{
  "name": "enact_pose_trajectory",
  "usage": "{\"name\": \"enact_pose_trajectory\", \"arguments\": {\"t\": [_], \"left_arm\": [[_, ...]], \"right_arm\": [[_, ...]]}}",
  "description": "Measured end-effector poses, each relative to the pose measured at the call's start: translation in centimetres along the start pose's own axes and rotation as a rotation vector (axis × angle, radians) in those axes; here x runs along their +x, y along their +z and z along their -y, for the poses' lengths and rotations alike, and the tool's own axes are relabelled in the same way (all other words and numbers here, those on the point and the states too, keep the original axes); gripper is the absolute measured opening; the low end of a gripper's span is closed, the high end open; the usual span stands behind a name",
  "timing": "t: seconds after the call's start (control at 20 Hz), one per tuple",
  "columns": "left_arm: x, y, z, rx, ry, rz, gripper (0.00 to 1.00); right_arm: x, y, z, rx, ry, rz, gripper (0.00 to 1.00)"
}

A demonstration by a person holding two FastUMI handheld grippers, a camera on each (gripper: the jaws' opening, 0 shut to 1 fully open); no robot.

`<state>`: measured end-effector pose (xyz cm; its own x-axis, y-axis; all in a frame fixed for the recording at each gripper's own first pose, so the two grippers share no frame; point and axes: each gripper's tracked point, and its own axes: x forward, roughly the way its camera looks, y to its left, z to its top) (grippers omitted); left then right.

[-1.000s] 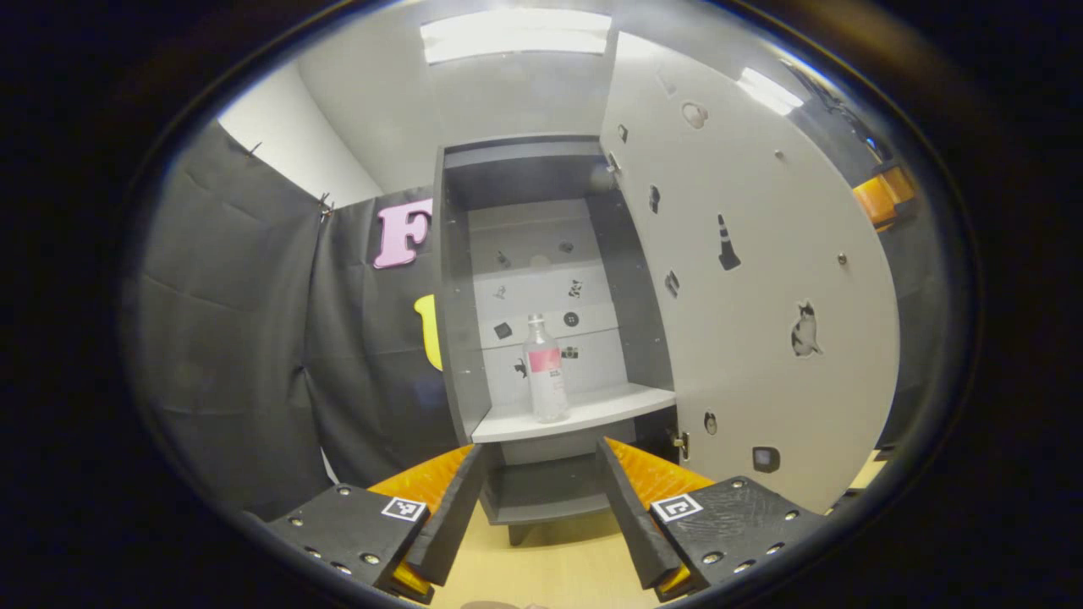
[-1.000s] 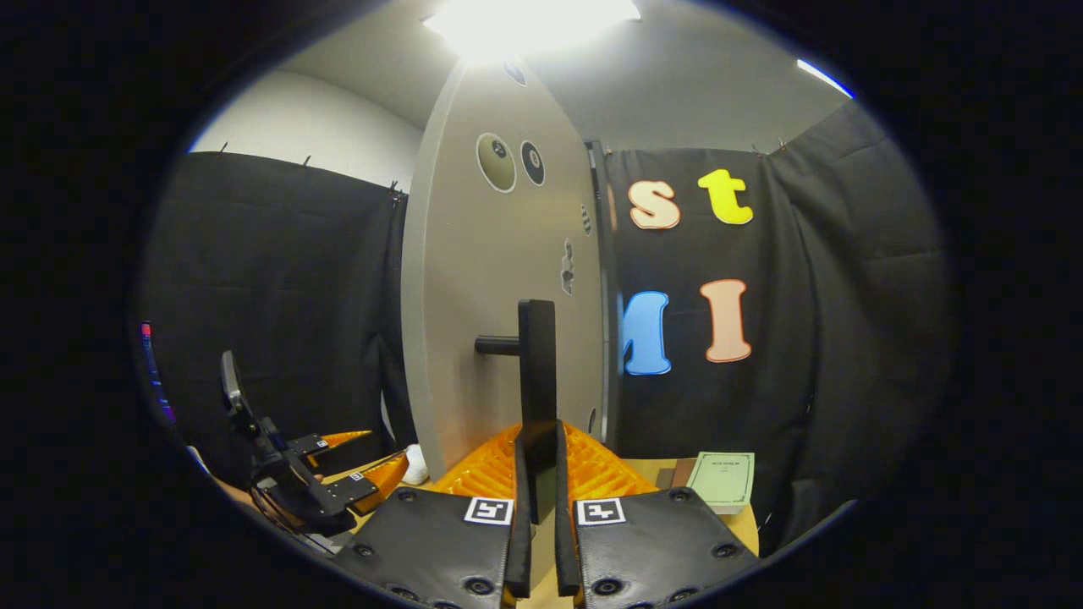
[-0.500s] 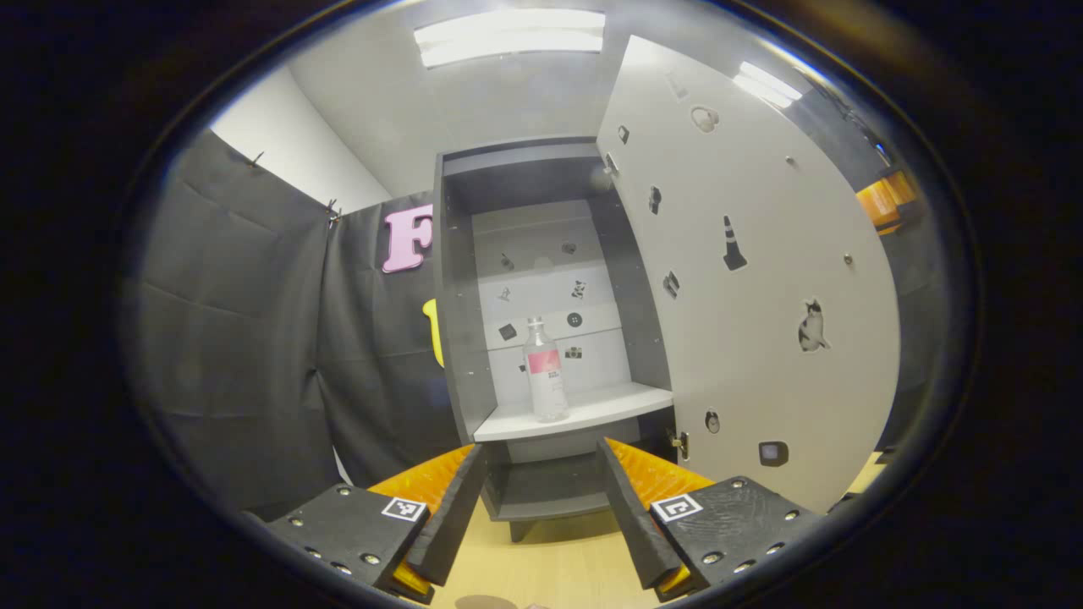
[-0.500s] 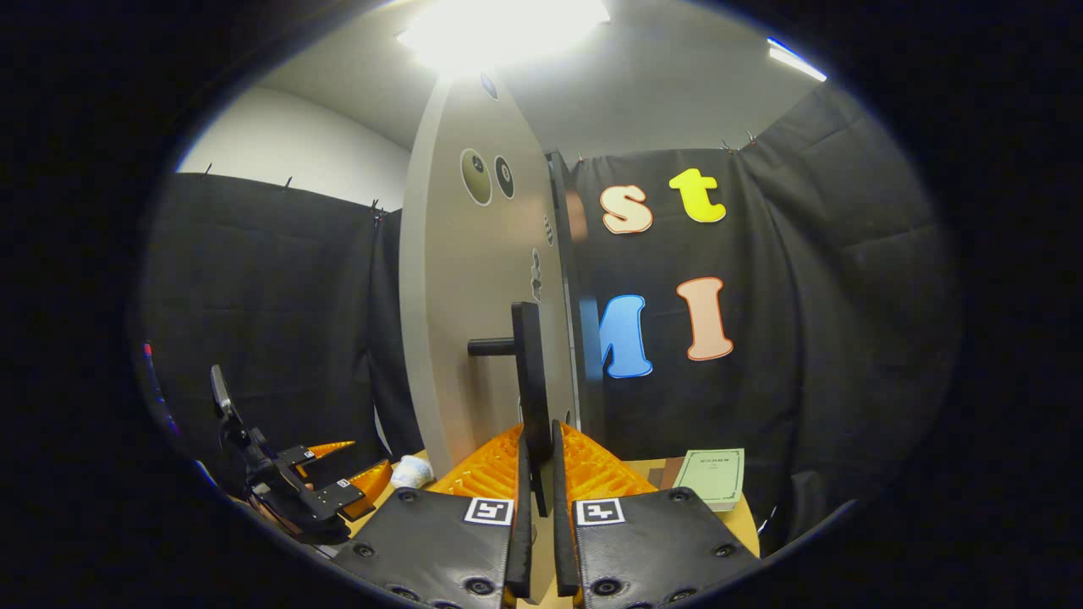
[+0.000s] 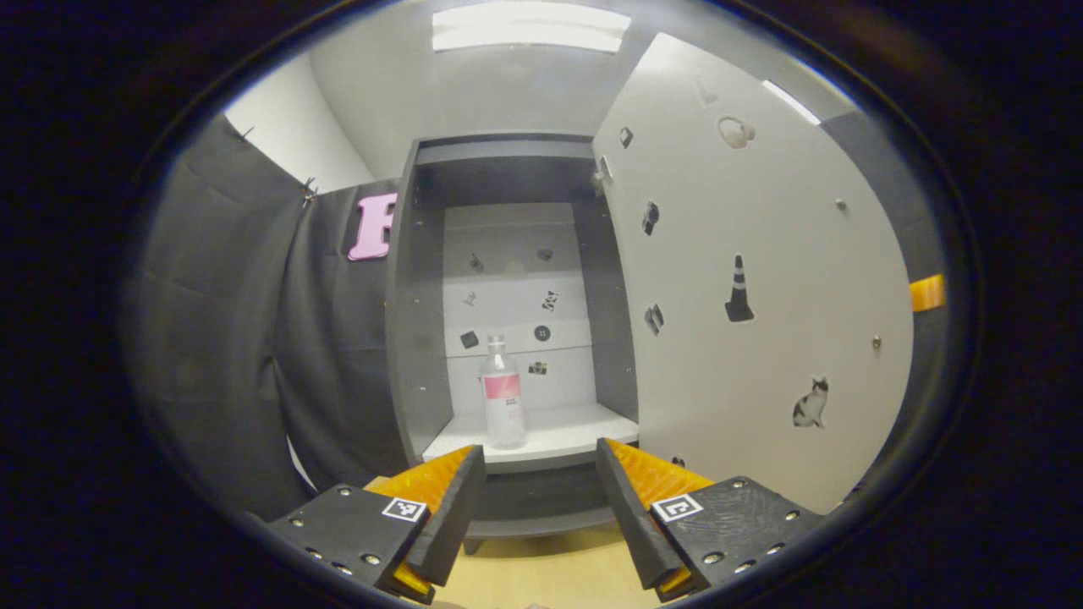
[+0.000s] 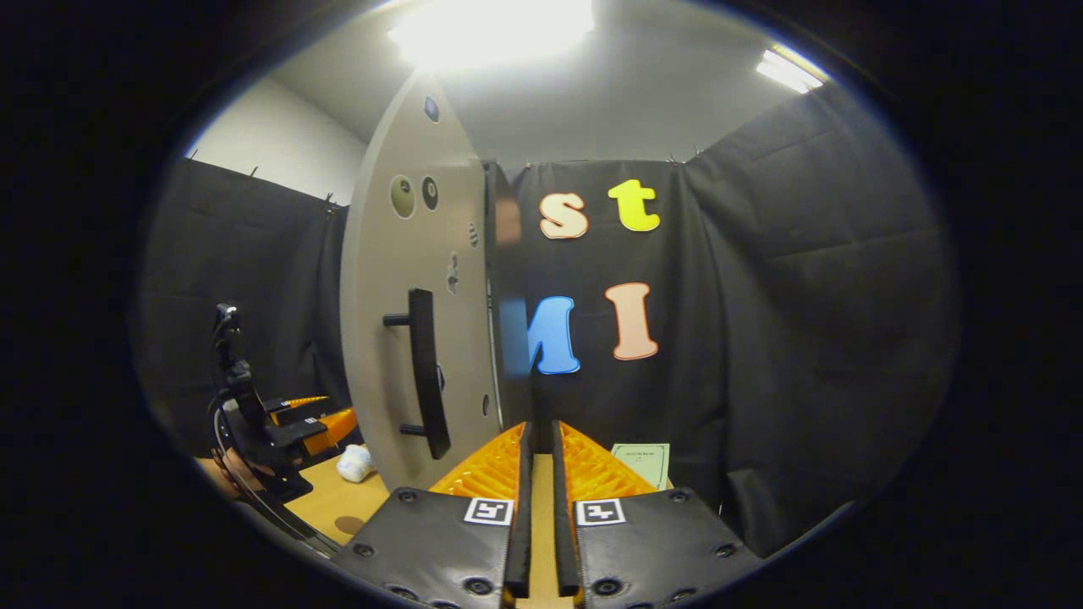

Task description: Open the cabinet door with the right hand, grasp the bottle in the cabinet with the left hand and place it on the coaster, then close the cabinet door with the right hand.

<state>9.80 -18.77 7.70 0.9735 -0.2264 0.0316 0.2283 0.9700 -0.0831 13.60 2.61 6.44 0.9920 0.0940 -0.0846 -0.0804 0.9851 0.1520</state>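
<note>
The cabinet door (image 5: 761,279) stands swung wide open on the right, so the first step looks done. Inside the cabinet (image 5: 415,338), a clear bottle (image 5: 502,393) with a pink label stands upright on the pale middle shelf (image 5: 558,436), untouched. The left gripper (image 5: 539,474) hovers in front of the shelf, fingers spread, apart from the bottle. In the right gripper view, the right gripper (image 6: 538,507) has its fingers nearly pressed together with nothing between them, away from the black door handle (image 6: 423,372). Grasping the bottle, placing it on the coaster and closing the door all remain. A brown round patch (image 6: 349,524) on the table may be the coaster; I cannot tell.
</note>
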Motion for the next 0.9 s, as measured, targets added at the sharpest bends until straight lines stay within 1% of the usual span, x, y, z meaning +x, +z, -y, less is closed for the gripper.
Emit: {"name": "enact_pose_trajectory", "arguments": {"t": [0.05,0.15,0.2,0.25,0.5,0.75,0.8,0.85,0.9], "left_arm": [[1.0,0.4,-0.4,-0.014,-0.004,-0.001,0.8],[3.0,1.2,-1.6,-0.007,0.001,0.007,0.81],[4.1,1.4,-2.1,0.0,0.0,0.005,0.81],[5.2,1.5,-2.6,0.003,-0.001,0.0,0.81],[11.1,1.4,-5.1,-0.008,-0.003,-0.008,0.8],[15.9,-0.2,-5.9,0.014,-0.033,-0.026,0.8],[16.8,-0.5,-5.9,0.016,-0.041,-0.031,0.81],[17.4,-0.8,-6.0,0.015,-0.047,-0.034,0.8],[18.2,-1.2,-6.0,0.011,-0.054,-0.039,0.81]], "right_arm": [[-0.2,-0.6,0.4,0.003,-0.02,-0.01,0.41],[-0.5,-1.6,2.2,-0.02,-0.104,-0.02,0.98],[-0.6,-2.0,3.2,-0.043,-0.146,-0.025,0.92],[-0.8,-2.2,3.6,-0.063,-0.177,-0.033,0.98],[-0.5,-3.0,4.3,-0.1,-0.259,-0.067,0.98],[0.8,-3.9,4.6,-0.068,-0.334,-0.087,0.98],[1.1,-4.0,4.6,-0.059,-0.35,-0.091,0.98],[1.2,-4.3,4.6,-0.051,-0.366,-0.096,0.98],[1.3,-4.5,4.7,-0.045,-0.38,-0.099,0.98]]}}
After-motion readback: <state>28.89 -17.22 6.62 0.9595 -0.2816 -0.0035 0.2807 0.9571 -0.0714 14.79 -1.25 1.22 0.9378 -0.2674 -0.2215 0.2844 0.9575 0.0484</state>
